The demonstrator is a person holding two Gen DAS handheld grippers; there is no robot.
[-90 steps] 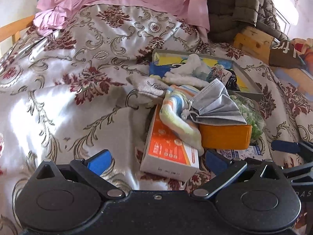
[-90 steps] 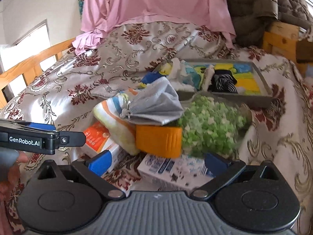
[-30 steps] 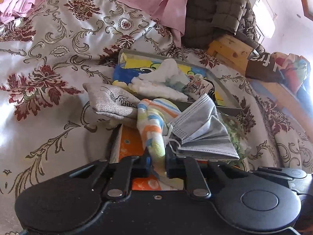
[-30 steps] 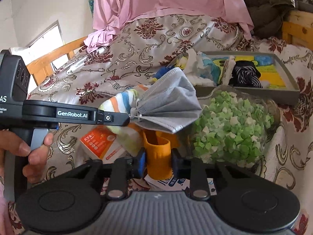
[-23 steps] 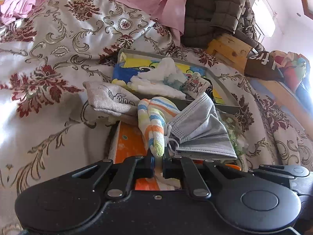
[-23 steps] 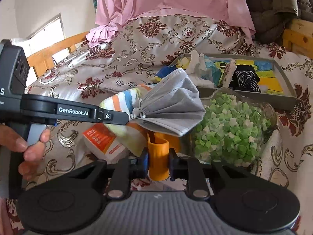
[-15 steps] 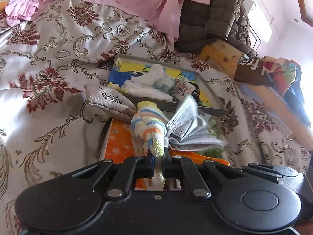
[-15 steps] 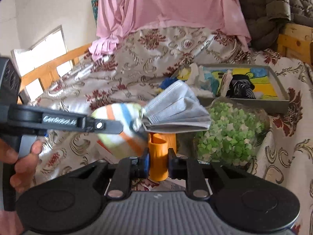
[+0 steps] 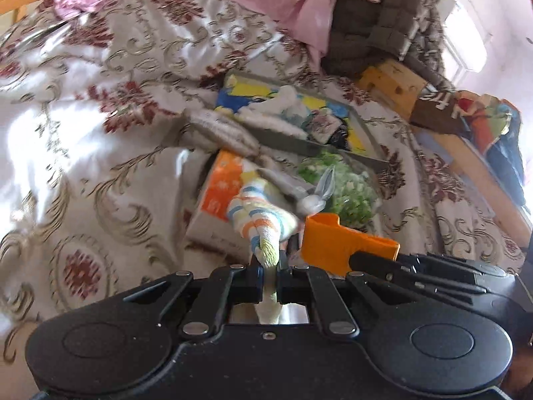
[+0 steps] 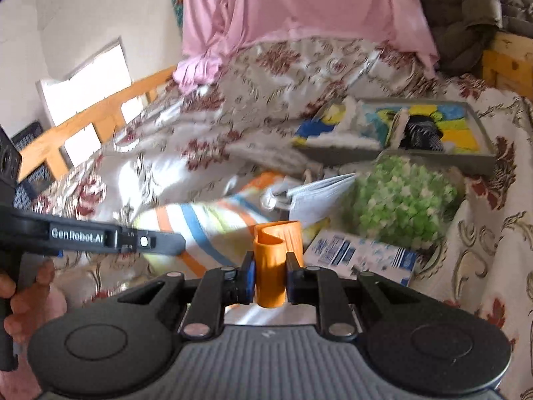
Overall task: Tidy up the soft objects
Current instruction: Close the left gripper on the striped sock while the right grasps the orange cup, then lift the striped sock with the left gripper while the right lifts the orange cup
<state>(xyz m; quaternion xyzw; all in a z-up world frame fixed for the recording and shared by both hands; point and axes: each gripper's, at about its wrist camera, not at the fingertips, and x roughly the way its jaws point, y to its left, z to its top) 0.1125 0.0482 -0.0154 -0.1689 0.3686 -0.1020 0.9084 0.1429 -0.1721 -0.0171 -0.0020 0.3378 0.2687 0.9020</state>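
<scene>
My left gripper (image 9: pixel 268 275) is shut on a striped sock (image 9: pixel 258 215), lifted off the pile; the same striped sock (image 10: pixel 200 220) shows in the right wrist view beside the left gripper's arm. A grey face mask (image 9: pixel 314 196) hangs from the sock by its ear loop, seen edge-on as the grey face mask (image 10: pixel 316 196). My right gripper (image 10: pixel 269 276) is shut on an orange soft piece (image 10: pixel 274 260), also visible as the orange soft piece (image 9: pixel 336 243). A grey tray (image 10: pixel 479 161) with socks and a colourful bottom lies behind, on the bed.
A bag of green bits (image 10: pixel 403 196), an orange box (image 9: pixel 220 193) and a blue-white box (image 10: pixel 359 255) lie on the patterned bedspread (image 9: pixel 83 140). A grey sock (image 9: pixel 223 131) leans on the tray's edge. Pink cloth (image 10: pixel 299 3), a wooden bed rail (image 10: pixel 96 116) and a person's hand (image 10: pixel 20 300) show.
The left gripper pulled the striped sock up and back off the pile, dragging the face mask along. The right gripper lifted the orange piece slightly. Both views are blurred by motion.
</scene>
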